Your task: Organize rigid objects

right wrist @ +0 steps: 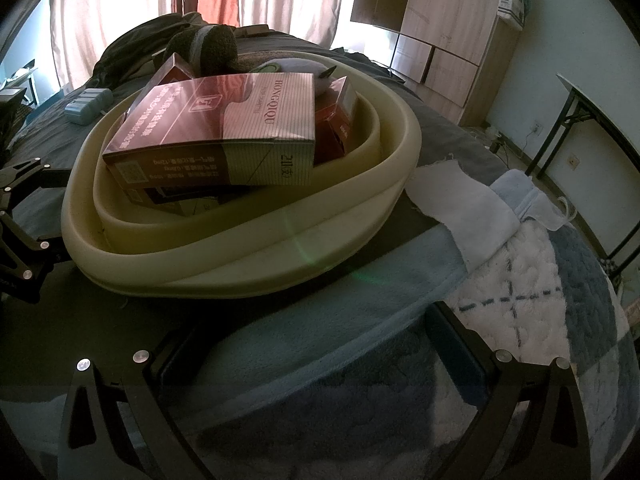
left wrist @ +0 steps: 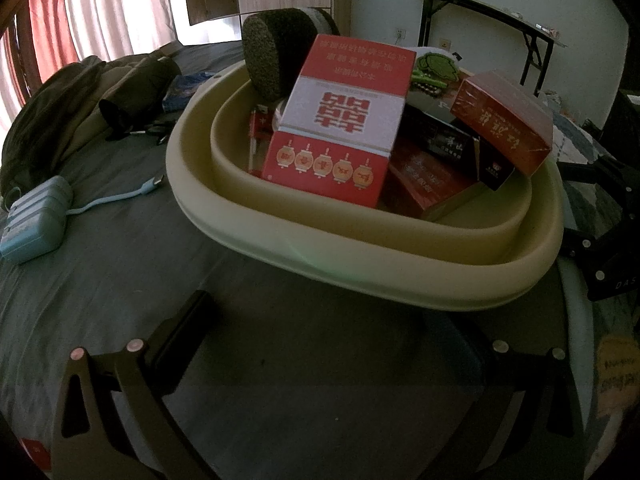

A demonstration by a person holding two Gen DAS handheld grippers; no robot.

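Note:
A cream oval basin (left wrist: 360, 264) (right wrist: 248, 240) rests on a dark bedsheet and holds several cartons. A red-and-white box with lanterns (left wrist: 340, 128) leans upright in it, beside a dark red carton (left wrist: 504, 120) and black boxes. In the right wrist view a maroon and grey carton (right wrist: 216, 128) lies on top. A dark fuzzy slipper (left wrist: 276, 56) sticks up at the basin's back. My left gripper (left wrist: 324, 336) is open in front of the basin, holding nothing. My right gripper (right wrist: 320, 344) is also open, over the blanket, just short of the basin.
A light blue power bank (left wrist: 36, 220) with a cable lies left on the bed, near dark clothing (left wrist: 92, 96). A white cloth (right wrist: 460, 208) and a blue-white blanket (right wrist: 540, 300) lie right of the basin. A folding table (left wrist: 488, 12) and a wooden wardrobe (right wrist: 448, 32) stand beyond.

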